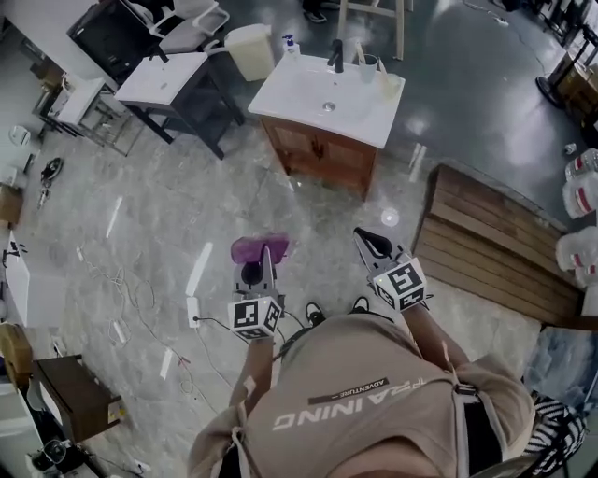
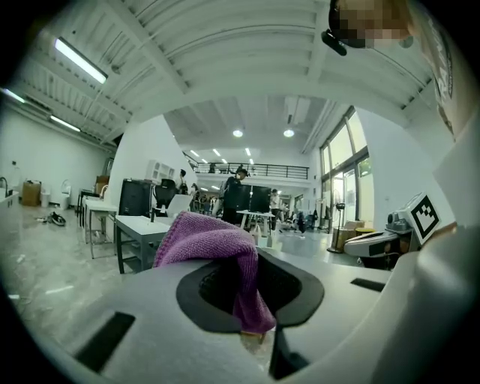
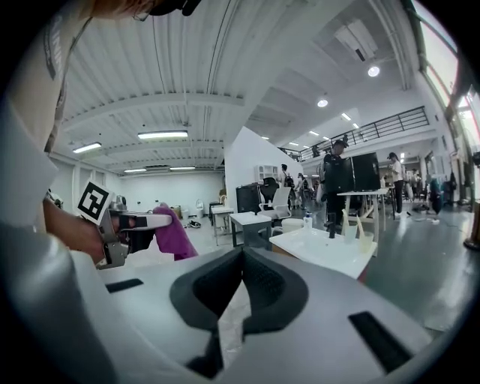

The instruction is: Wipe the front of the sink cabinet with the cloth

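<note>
Shirt is filling 6 o'clock. Just ahead, left gripper is pinching the cloth, which is looking soft, light and limp, so probably best held bunched at its fold. Right gripper is sitting clenched, empty. Cabinet is standing at 12 o'clock, well apart.

A pale marbled floor fills a large workshop seen from above. At the upper left stands a white-topped table on dark legs, with a white chair and a black screen behind it. A cream bin sits just right of the table, a small soap bottle beside it. A slatted wooden platform lies at the right, near white sacks. Loose cables and a power strip trail across the floor at left, above a brown box.
</note>
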